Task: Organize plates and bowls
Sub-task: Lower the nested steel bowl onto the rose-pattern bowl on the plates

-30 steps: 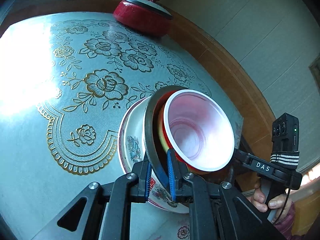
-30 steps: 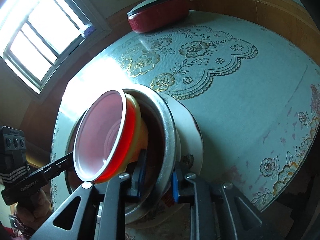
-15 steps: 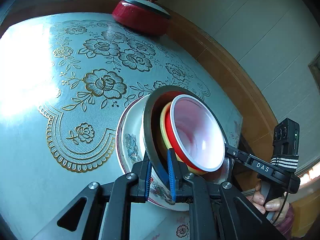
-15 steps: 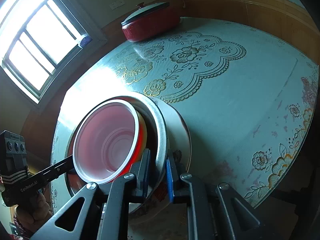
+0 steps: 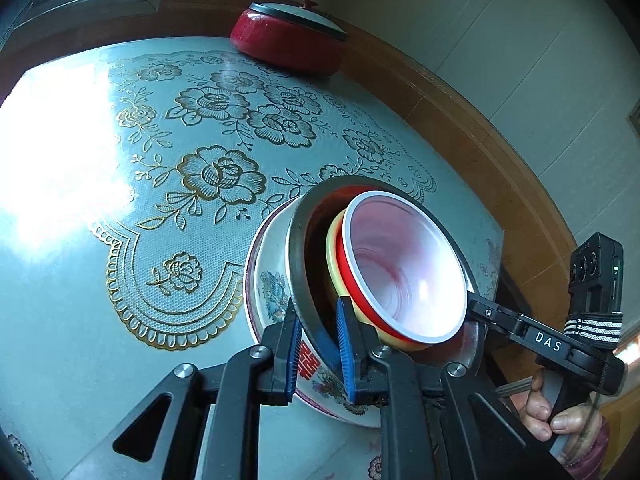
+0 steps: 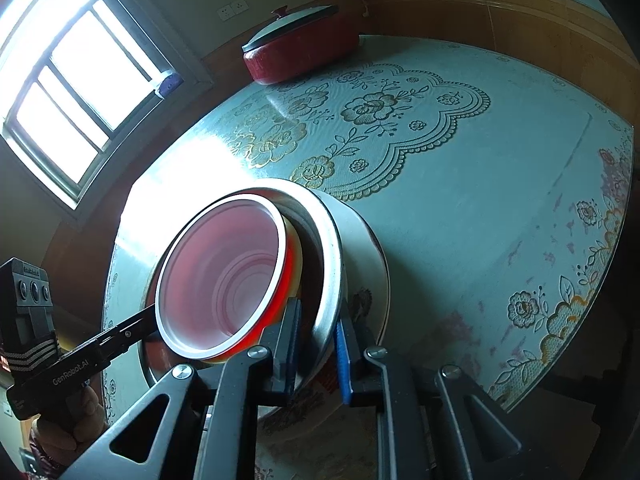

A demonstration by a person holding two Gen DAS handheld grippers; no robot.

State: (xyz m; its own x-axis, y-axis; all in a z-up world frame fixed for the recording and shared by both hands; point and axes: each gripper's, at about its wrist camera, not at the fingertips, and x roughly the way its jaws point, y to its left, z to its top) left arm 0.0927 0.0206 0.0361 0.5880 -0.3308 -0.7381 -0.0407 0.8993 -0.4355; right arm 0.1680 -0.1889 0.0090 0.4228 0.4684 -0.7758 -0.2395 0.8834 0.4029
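Note:
A nested stack is held between both grippers: a red bowl with a white rim (image 5: 404, 272) (image 6: 224, 276) sits in a yellow bowl (image 5: 333, 264), inside a steel bowl (image 5: 298, 248) (image 6: 328, 264), inside a white flowered enamel basin (image 5: 266, 280) (image 6: 372, 280). My left gripper (image 5: 318, 344) is shut on the steel bowl's rim on one side. My right gripper (image 6: 316, 344) is shut on the same rim on the opposite side. The stack is tilted, near the table's edge. Whether it rests on the table is hidden.
A round table (image 5: 72, 280) (image 6: 500, 208) carries a light blue cloth with gold lace flowers. A red lidded pot (image 5: 288, 40) (image 6: 300, 52) stands at the far edge by the wood-panelled wall. A window (image 6: 60, 100) is at the left.
The stack has tipped so the red bowl's opening faces the right wrist camera more. Both views have pulled back a little. Both grips stay on the steel rim.

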